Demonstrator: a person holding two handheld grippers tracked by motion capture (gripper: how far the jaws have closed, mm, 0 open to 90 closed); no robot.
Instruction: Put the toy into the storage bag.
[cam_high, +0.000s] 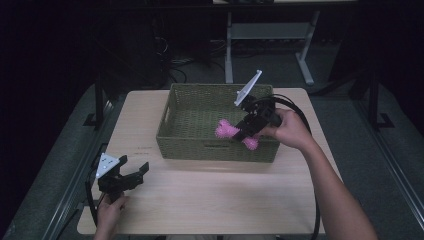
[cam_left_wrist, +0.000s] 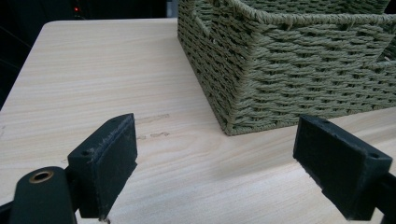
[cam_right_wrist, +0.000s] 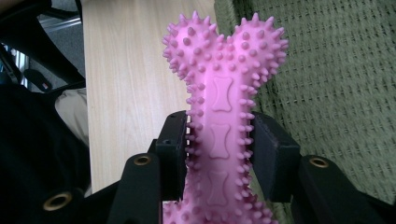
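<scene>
A pink spiky bone toy (cam_high: 226, 130) hangs over the front part of a green woven basket (cam_high: 185, 107), gripped at its shaft. My right gripper (cam_high: 246, 131) is shut on the toy. In the right gripper view the bone toy (cam_right_wrist: 223, 93) stands between the two black pads (cam_right_wrist: 173, 149), which press on its narrow middle, its knobbed end pointing away over the basket's floor (cam_right_wrist: 336, 84). My left gripper (cam_high: 131, 172) rests low at the table's front left, open with nothing in it. In the left gripper view its fingers (cam_left_wrist: 108, 158) stand wide apart, aimed at the basket's near corner (cam_left_wrist: 233, 116).
The basket sits at the back middle of a light wooden table (cam_high: 210, 200). Its wall (cam_left_wrist: 299, 74) rises close ahead of the left gripper. A table frame (cam_high: 270, 35) and cables stand on the dark floor behind.
</scene>
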